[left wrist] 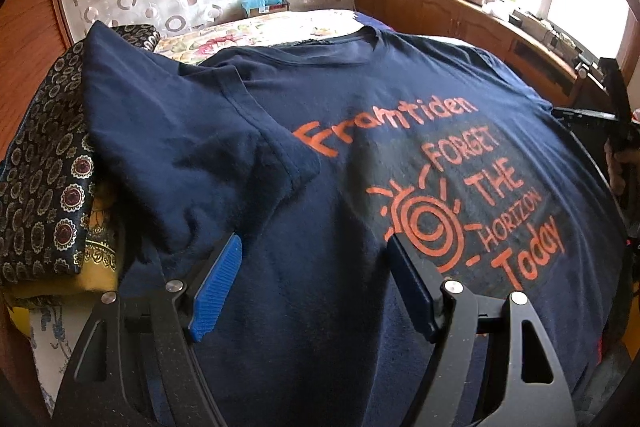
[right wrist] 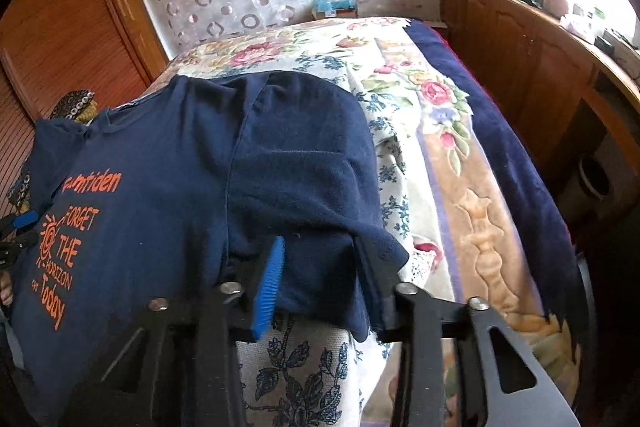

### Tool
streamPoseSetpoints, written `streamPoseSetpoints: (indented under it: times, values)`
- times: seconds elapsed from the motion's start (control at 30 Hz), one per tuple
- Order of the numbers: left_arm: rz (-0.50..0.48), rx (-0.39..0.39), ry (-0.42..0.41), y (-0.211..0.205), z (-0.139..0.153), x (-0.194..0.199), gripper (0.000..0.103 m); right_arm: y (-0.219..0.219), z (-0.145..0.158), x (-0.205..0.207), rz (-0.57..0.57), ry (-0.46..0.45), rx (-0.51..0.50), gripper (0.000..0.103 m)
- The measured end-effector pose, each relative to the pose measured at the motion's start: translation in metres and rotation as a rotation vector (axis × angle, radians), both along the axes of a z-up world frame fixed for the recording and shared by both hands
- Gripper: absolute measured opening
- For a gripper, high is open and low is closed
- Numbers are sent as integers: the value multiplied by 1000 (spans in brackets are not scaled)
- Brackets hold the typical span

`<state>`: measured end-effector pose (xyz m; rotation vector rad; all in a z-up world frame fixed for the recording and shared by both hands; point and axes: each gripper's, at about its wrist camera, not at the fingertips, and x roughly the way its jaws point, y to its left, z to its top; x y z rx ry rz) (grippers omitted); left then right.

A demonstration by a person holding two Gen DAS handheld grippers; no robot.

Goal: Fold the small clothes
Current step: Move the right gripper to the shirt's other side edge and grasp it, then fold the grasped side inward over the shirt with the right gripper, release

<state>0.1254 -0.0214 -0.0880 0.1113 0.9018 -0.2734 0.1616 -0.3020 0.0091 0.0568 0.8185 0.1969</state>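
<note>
The right gripper is standing over the navy T-shirt's right sleeve, its jaws partly apart with the sleeve hem between them; whether the pads are pressing I cannot tell. The shirt is lying flat on the flowered bedspread, its long axis running away from both grippers toward the collar. The left gripper is hovering open over the lower chest, just left of the orange print. The opposite sleeve is already lying folded inward. Free bedspread is lying to the right.
</note>
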Motion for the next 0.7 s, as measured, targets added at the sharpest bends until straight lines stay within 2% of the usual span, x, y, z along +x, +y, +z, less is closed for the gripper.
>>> streamPoseSetpoints:
  times: [0.1, 0.17, 0.27, 0.4, 0.57, 0.7]
  values:
    - [-10, 40, -1, -6, -2, -1, 79, -14, -1, -6, 5, -12, -47, 24]
    - [-9, 33, 2, -7, -2, 1, 82, -14, 1, -10, 0, -21, -86, 9]
    - [-28, 38, 8, -11, -4, 2, 89, -16, -4, -7, 4, -37, -105, 2]
    - [-27, 36, 10, -11, -4, 3, 90, -8, 9, -13, 8, -112, -126, 2]
    - [-28, 37, 10, -12, -4, 3, 91, 17, 32, -26, 84, -212, -89, 2]
    - [-27, 36, 9, -12, -4, 3, 91, 48, 34, -35, 190, -219, -75, 2]
